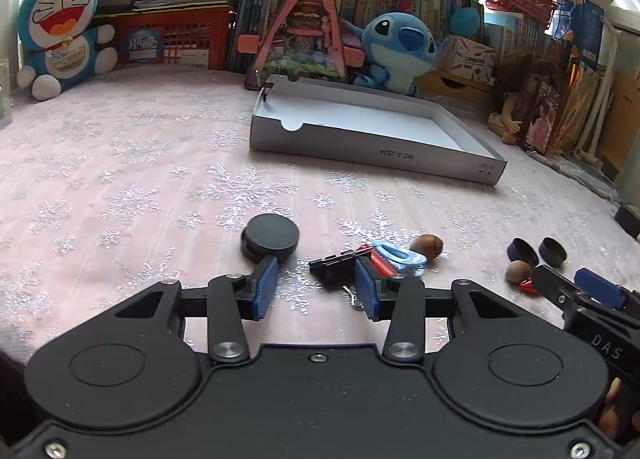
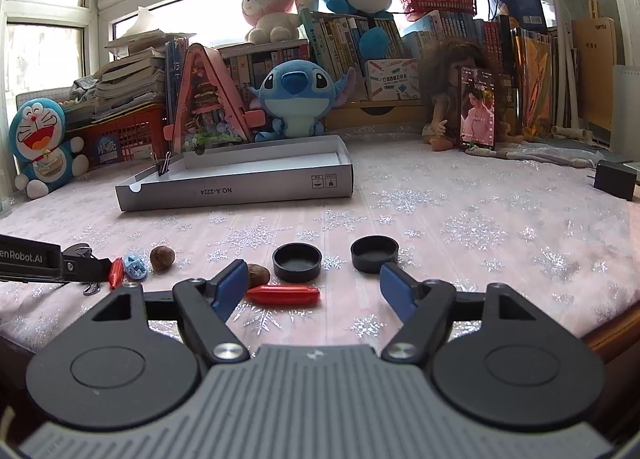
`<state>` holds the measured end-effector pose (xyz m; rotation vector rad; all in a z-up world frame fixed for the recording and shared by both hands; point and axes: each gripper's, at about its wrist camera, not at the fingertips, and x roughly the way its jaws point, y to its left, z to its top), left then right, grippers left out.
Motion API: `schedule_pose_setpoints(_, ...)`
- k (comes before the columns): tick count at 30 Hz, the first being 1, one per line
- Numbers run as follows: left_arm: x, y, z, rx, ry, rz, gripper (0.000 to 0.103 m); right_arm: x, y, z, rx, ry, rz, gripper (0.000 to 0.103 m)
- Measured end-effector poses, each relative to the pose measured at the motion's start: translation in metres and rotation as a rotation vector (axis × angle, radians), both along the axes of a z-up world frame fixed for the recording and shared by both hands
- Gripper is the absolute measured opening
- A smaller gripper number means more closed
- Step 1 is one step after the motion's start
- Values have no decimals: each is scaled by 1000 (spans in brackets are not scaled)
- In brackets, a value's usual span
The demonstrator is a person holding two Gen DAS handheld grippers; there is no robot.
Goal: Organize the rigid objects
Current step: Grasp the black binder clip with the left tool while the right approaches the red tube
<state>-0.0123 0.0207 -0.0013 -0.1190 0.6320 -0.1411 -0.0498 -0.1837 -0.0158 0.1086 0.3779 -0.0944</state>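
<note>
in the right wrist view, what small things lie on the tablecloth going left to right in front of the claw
small red piece → light blue clip → walnut → second walnut → long red piece → black cap → second black cap

A shallow grey box lid [image 2: 240,183] with a white inside lies open-side up toward the far edge of the table [image 2: 480,219], a black binder clip [image 2: 164,167] upright on its left rim. Near the front edge lie two black round caps [image 2: 297,261] open-side up, side by side but apart, a red spindle [image 2: 283,295] on its side, and a brown nut [image 2: 258,275] just behind it. Further left lie a second nut [image 2: 162,258], a light blue clip [image 2: 135,266], another red spindle [image 2: 116,273], and a stack of black discs [image 1: 271,238].
</note>
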Motion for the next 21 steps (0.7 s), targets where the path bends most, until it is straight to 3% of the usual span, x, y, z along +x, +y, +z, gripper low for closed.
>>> schedule_pose_setpoints(12,3,13,-2,65,-13,61,41,-1,3,-1,8,5,1,74)
schedule_pose_setpoints(14,4,18,1,31,10,52,40,-1,4,-1,11,6,4,74)
schedule_pose_setpoints(17,3,22,6,-100,53,-18,40,-1,5,-1,12,7,6,71)
schedule_pose_setpoints(18,3,21,6,-111,59,-34,40,-1,5,-1,12,6,4,70)
schedule_pose_setpoints(21,2,7,4,-22,42,-20,31,-1,6,-2,13,11,3,58)
